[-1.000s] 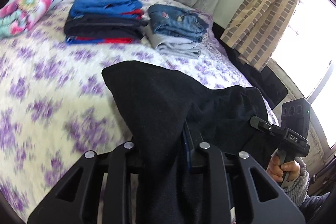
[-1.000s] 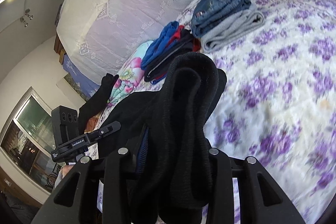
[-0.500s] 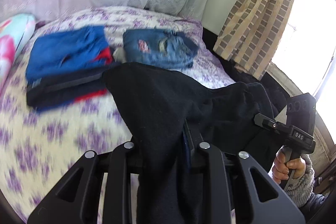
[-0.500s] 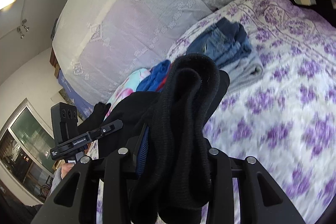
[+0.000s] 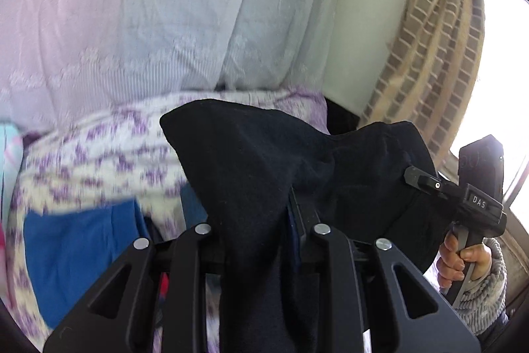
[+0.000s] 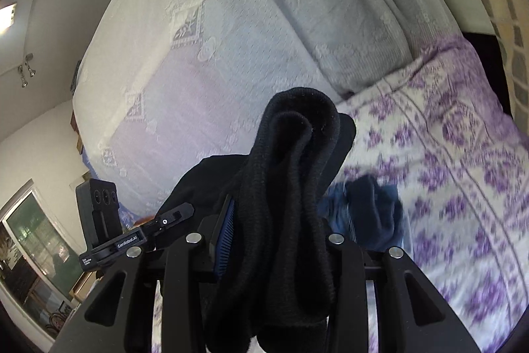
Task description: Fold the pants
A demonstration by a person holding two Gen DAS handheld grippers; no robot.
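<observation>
Left wrist | black pants (image 5: 251, 167) bunched, thick folds | both hand-held grippers (image 5: 264, 220) (image 6: 274, 220) pinching them

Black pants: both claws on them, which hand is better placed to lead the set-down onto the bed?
Probably left. The left claw is shut on a single flat layer of the black pants, with the bedspread open beside it. The right claw is shut on a thick bunched roll, harder to lay flat.

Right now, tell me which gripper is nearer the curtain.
Right. The right gripper is just in front of the curtain. The left gripper is farther from it, on the other side of the pants that both grippers hold.
</observation>
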